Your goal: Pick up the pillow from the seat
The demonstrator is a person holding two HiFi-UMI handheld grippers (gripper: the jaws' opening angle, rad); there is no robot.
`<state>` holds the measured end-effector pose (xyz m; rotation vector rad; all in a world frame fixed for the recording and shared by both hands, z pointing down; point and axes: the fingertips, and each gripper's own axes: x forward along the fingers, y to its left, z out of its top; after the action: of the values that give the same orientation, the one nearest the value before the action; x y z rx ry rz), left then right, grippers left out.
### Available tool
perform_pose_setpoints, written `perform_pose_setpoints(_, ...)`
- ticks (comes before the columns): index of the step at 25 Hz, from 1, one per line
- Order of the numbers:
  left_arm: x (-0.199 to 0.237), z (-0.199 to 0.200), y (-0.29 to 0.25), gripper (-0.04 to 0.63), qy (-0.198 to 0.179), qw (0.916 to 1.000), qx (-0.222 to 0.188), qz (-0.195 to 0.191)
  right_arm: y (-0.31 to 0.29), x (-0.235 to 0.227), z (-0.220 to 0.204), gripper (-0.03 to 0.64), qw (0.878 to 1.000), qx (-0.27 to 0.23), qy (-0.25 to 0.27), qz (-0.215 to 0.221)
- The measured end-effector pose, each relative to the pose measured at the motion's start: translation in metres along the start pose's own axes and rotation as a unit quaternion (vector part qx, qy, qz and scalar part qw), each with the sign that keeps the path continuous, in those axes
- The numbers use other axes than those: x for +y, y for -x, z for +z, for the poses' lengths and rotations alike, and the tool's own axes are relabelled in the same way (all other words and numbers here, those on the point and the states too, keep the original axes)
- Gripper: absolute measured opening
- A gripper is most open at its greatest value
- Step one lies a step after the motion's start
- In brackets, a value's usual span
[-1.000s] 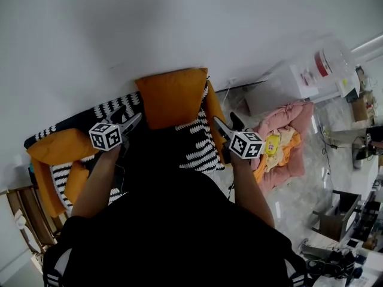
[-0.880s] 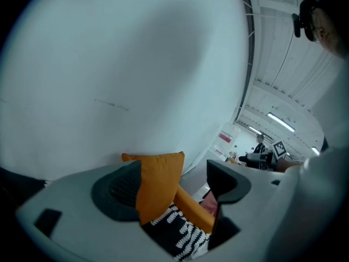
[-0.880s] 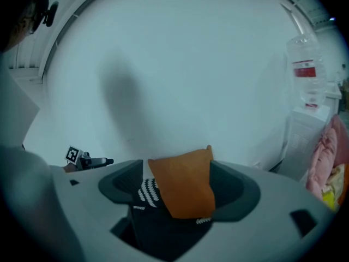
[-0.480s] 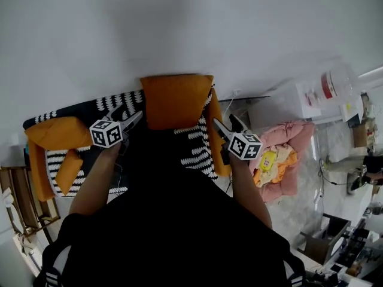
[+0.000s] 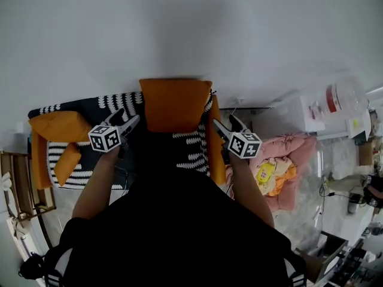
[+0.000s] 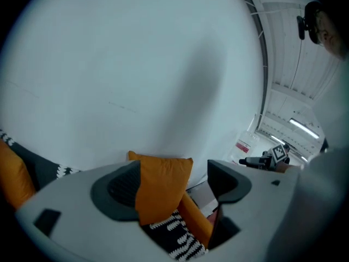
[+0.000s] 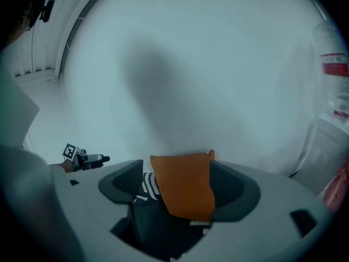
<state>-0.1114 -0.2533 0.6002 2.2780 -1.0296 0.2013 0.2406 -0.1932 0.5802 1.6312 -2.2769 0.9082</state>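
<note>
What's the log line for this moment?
phase: pre-grasp | left gripper: open, empty | right gripper: open, empty | pillow: upright on seat, against wall, ungripped

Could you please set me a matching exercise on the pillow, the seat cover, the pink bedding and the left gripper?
Things:
1 orange pillow
2 seat cover
3 pink bedding
4 left gripper

States or places:
A jaws apart, holding nothing
B black with white stripes
C upright at the seat's back
D crumpled heap, right of the seat

Pairs: 1-C, 2-B, 3-D, 4-A
</note>
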Motion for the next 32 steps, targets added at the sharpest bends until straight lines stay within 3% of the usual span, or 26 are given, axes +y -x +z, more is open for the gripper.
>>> perform_pose_setpoints(14,-0.026,-0.017,-0.006,0.376,0.012,0.9995,0.002,0.029,-0.01,-0.029,0.0,0.374,0.999,0.018,0.001,0.037)
perform_pose_setpoints(32,0.004,-0.014,-0.024,0.376,0.032,0.9982,0.012,0.05,-0.051,-0.039,-0.001,0.374,0.998,0.052,0.004,0.047)
